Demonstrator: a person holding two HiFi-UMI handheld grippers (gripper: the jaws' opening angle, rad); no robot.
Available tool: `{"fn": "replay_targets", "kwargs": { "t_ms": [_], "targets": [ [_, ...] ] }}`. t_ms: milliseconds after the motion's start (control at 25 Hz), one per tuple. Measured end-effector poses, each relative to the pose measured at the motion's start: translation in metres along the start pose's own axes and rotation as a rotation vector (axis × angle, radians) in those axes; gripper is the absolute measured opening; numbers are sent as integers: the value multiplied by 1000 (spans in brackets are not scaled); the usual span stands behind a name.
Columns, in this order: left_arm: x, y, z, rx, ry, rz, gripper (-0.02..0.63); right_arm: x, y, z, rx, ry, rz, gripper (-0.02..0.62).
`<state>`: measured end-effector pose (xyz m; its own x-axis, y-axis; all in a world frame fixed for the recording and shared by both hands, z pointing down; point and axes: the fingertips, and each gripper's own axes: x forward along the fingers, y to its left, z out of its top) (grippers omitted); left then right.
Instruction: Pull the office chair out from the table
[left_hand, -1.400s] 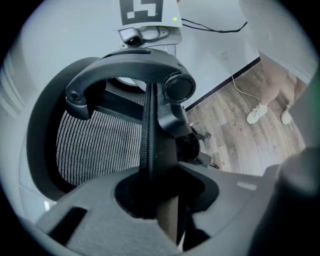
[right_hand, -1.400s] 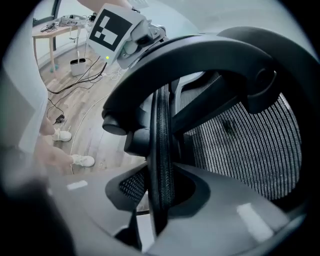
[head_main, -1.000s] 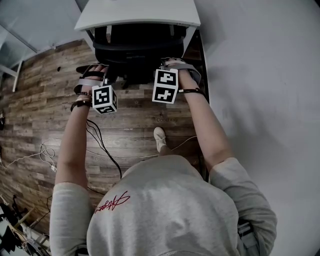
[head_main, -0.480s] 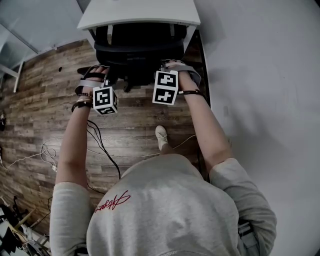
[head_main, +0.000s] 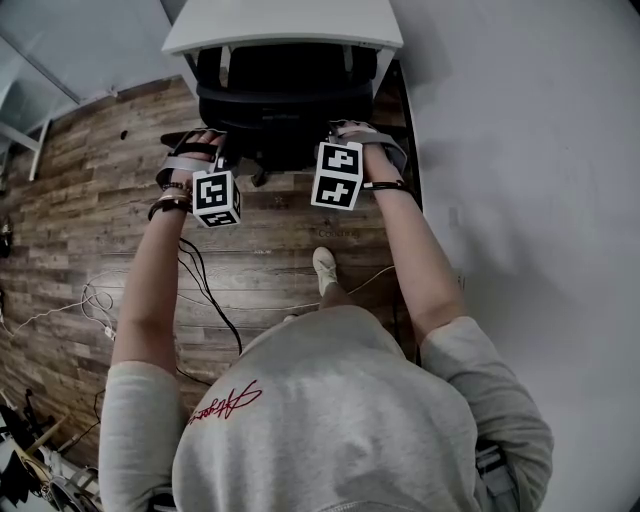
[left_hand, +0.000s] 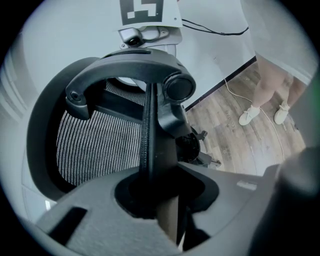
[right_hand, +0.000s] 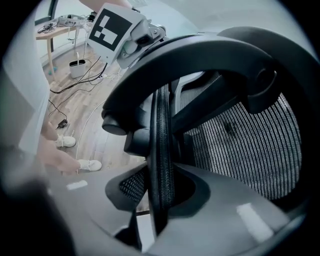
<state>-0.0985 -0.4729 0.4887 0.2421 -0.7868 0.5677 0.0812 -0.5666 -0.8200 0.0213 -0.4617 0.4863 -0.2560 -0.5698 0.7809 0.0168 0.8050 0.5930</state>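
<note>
The black office chair (head_main: 285, 95) stands tucked against the white table (head_main: 280, 22) at the top of the head view, its mesh back toward me. My left gripper (head_main: 222, 152) is shut on the left part of the backrest's upper rim. My right gripper (head_main: 336, 132) is shut on the right part of that rim. In the left gripper view the backrest edge (left_hand: 150, 130) runs straight down into the left gripper (left_hand: 152, 195). In the right gripper view the mesh-covered rim (right_hand: 162, 145) sits clamped in the right gripper (right_hand: 160, 200). The seat is hidden.
A pale wall (head_main: 520, 150) runs close along the right of chair and table. Black and white cables (head_main: 200, 290) trail over the wood floor to the left. The person's white shoe (head_main: 322, 268) is just behind the chair. Another desk (right_hand: 55, 30) stands far off.
Both grippers keep their hold on the backrest. They and the chair have drawn slightly away from the table's front edge, toward the person.
</note>
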Motion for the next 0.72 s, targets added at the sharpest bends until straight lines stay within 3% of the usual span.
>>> {"fn": "replay_targets", "kwargs": {
  "t_ms": [720],
  "targets": [
    [-19,-22,16,-3,10,1,92,-15,27,-6,-2,-5,2,95]
  ]
}}
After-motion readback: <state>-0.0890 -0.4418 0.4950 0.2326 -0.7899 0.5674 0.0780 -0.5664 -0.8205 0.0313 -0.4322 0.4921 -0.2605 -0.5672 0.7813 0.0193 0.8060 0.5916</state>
